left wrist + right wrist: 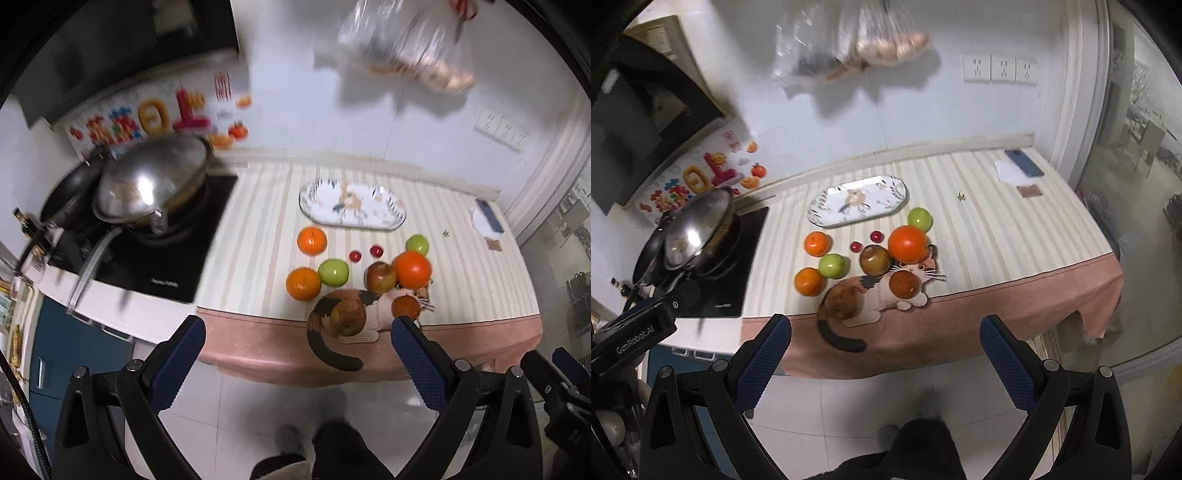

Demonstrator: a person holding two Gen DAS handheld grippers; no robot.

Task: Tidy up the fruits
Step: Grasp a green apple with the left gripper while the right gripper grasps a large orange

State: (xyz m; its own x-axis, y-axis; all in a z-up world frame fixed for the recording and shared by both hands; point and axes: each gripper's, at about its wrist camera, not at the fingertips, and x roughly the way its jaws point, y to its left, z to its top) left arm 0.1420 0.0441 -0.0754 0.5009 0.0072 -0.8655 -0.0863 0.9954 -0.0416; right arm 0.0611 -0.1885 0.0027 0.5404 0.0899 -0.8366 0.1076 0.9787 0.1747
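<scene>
- Your left hand-held gripper [297,326] hangs off the front edge of the surface [258,206], above the floor; its blue-padded fingers [177,363] stand wide apart with nothing between them.
- Your right hand-held gripper [885,325] sits likewise off the front edge, jaws spread wide and empty; it also shows at the lower right corner of the left wrist view.
- The striped cloth [997,221] covers the surface, and a cat figure [882,295] is printed on it near the front edge.
- The oval plate [827,199] lies toward the wall behind the fruit, with no fruit on it.
- The fruits lie loose on the cloth in front of the plate:
  - a large orange [908,243], touching or just beside a reddish apple [874,259];
  - a green apple [919,218] just behind the large orange, and a second green apple [833,265] to the left;
  - two smaller oranges [817,243] on the left of the group, one nearer the plate and one nearer the front;
  - two small red fruits [875,236] between the plate and the reddish apple;
  - two brownish fruits [905,284] resting on the cat figure.
- A lidded wok [151,181] stands on the stove to the left, well apart from the fruit.
- A phone [1023,162] lies at the far right corner.
</scene>
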